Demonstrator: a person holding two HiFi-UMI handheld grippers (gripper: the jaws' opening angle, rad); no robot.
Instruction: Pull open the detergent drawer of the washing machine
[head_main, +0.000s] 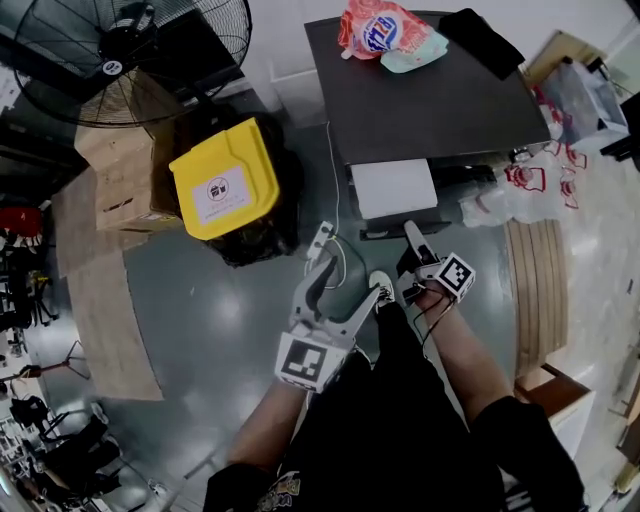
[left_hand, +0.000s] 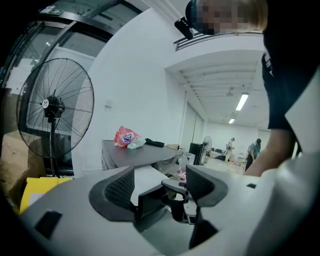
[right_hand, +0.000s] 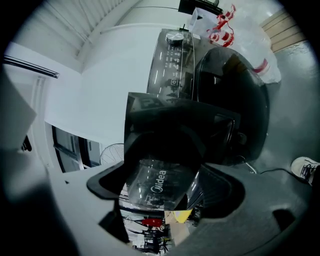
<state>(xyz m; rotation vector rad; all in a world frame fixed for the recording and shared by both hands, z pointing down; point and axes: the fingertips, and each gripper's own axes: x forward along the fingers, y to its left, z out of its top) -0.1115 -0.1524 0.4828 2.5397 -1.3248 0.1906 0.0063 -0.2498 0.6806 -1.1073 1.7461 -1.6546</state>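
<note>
Though unclear in head view, right tongs (right_hand: 164, 192) grip drawer (right_hand: 152, 177); left tongs (left_hand: 160, 185) gape.

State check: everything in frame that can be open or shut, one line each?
detergent drawer: pulled out
right hand-held gripper: closed on the detergent drawer's front panel
left hand-held gripper: open, nothing between its jaws
washing machine door: closed
yellow bin lid: closed
</note>
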